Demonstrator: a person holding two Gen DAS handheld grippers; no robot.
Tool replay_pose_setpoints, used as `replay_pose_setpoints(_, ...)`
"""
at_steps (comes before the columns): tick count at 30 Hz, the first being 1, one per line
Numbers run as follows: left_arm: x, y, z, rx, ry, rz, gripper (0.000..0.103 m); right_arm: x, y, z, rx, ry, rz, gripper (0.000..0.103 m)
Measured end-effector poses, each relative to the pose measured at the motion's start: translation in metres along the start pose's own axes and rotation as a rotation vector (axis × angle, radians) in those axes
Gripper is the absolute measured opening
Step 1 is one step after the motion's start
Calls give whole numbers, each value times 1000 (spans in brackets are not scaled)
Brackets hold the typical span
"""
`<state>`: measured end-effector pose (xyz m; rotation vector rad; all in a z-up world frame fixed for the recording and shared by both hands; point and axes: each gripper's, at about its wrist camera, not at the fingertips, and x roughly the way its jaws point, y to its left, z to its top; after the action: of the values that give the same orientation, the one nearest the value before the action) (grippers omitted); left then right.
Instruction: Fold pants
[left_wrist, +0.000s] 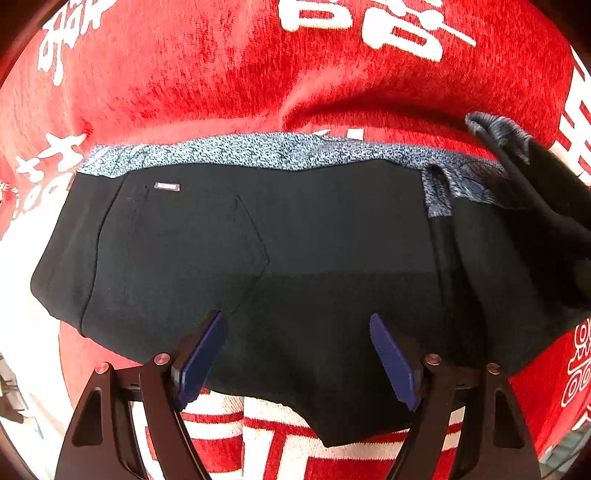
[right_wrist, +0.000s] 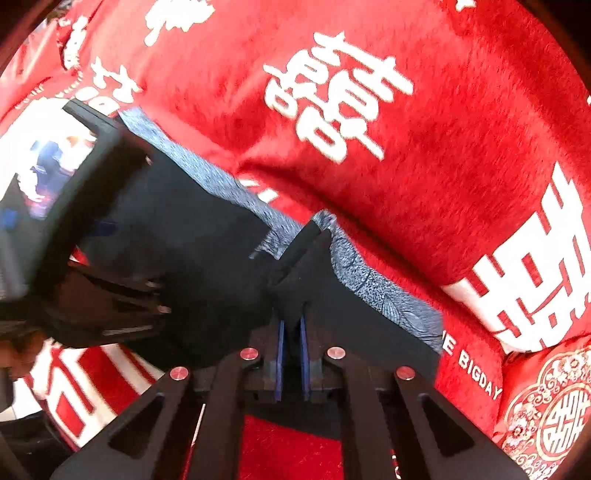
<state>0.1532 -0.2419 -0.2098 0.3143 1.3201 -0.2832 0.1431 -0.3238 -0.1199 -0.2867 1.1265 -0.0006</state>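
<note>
Blue pads (left_wrist: 393, 363) of the left gripper (left_wrist: 297, 354) are hanging spread wide right over the black pants (left_wrist: 258, 240), gripping nothing. Those pants are lying across a red blanket (left_wrist: 221, 74), waistband on the far side. Right gripper (right_wrist: 291, 354) is pinching a lifted fold near the waistband's right end.

The small label (left_wrist: 167, 187) on the pants (left_wrist: 295, 240) is too small to read. The left tongs (right_wrist: 74, 221) are blurred and hide part of the pants.
</note>
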Motion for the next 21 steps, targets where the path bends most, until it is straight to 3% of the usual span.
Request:
replay_pose_setpoints(5, 0, 11, 2, -38, 17, 12, 81, 40, 43, -29, -32, 120, 38, 9)
replay_pose_setpoints(9, -9, 20, 2, -28, 19, 49, 81, 38, 58, -35, -111, 78, -29, 16)
replay_pose_setpoints(10, -10, 22, 2, -21, 16, 54, 81, 31, 52, -34, -99, 70, 10, 21)
replay_pose_setpoints(11, -15, 22, 5, -9, 15, 63, 81, 23, 44, -33, -70, 60, 55, 36)
replay_pose_setpoints(12, -20, 20, 9, -2, 9, 63, 81, 10, 26, -33, -1, 33, 114, 53)
replay_pose_setpoints(13, -25, 20, 17, 3, 1, 60, 81, 1, 9, -33, 50, 12, 134, 57)
replay_pose_setpoints(17, -44, -13, 38, 57, -31, 18, 81, -6, -92, -42, 351, 3, 94, 57)
replay_pose_setpoints(21, -61, -62, 52, 132, -52, -53, 81, 46, -211, -80, 786, 95, 135, 56)
